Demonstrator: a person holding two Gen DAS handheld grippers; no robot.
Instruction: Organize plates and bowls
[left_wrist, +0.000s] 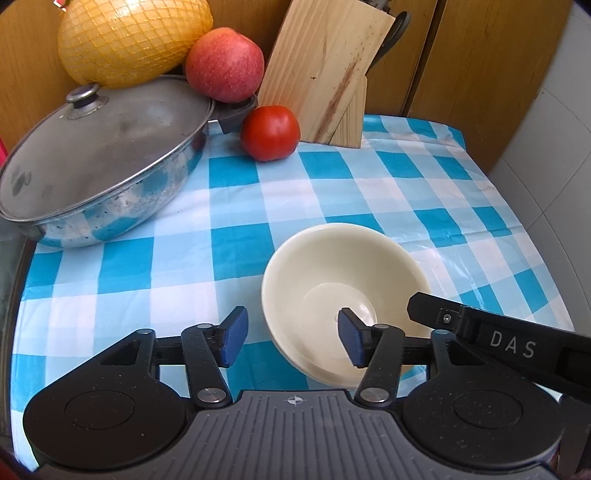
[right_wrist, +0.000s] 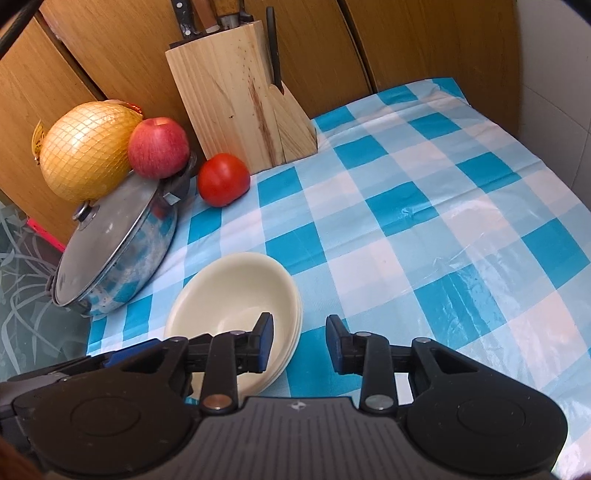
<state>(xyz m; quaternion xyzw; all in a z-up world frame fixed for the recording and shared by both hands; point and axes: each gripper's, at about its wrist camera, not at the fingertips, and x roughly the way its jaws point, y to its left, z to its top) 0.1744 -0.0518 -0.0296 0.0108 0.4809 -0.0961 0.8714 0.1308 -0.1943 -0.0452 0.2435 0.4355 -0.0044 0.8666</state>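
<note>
Left wrist view: both hand-held grippers (left_wrist: 291, 338) (right_wrist: 300, 341) spread, astride the rims of stacked cream bowls (left_wrist: 332, 266).

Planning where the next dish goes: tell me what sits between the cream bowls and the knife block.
Nothing: only bare checked cloth lies between the cream bowls and the knife block; the right wrist view shows it best. The tomato sits off to the side.

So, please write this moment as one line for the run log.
stage: stacked bowls on checked cloth | left gripper: open, astride near rim | right gripper: open, astride right rim | held: nothing
</note>
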